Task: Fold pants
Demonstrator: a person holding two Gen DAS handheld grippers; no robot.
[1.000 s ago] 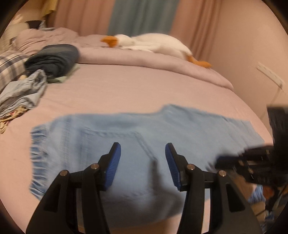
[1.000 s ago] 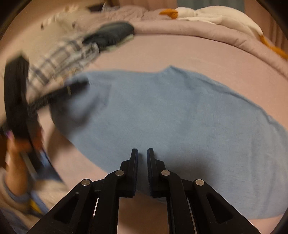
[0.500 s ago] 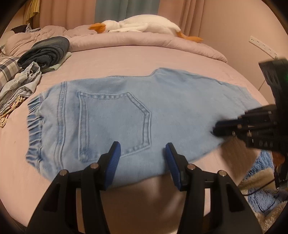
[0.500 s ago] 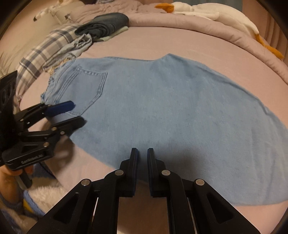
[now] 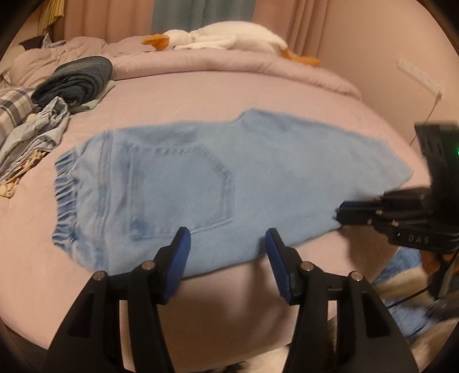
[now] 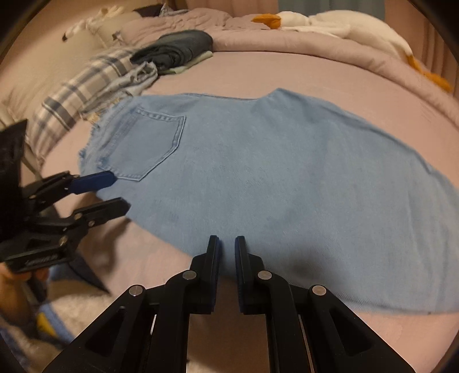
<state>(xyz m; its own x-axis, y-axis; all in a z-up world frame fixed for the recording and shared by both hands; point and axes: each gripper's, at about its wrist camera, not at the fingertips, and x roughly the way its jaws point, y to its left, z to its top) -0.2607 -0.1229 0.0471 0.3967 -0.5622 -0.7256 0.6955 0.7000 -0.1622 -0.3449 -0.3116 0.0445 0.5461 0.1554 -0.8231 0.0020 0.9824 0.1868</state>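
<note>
Holding the left gripper [image 5: 226,244] half open over the near edge of the bed [image 5: 200,94], with nothing between its blue pads [image 5: 179,258] and no cloth touched as far as the view is showing. Keeping the right gripper [image 6: 227,249] nearly closed, only a thin gap showing between its black fingers [image 6: 213,258], its tips hanging over the near hem of the pants [image 6: 272,178]; not possible to tell whether cloth is being pinched there. Lying flat across the middle of the pink bed, the light blue denim pants, folded in half lengthwise with a back pocket [image 6: 149,143] facing up, the gathered waistband [image 5: 64,200] pointing toward the left edge and the leg running toward the right edge. Sitting near the far left corner, a folded dark garment [image 5: 74,79] on top of a pale green one, with a crumpled grey-blue garment [image 5: 43,129] and a plaid cloth [image 6: 77,94] just beside them along the left edge. Resting along the far edge, on a rolled pink duvet [image 5: 229,63], a white goose plush toy [image 5: 223,37] with an orange beak. Hanging behind it, pink and teal curtains [image 5: 178,14].
</note>
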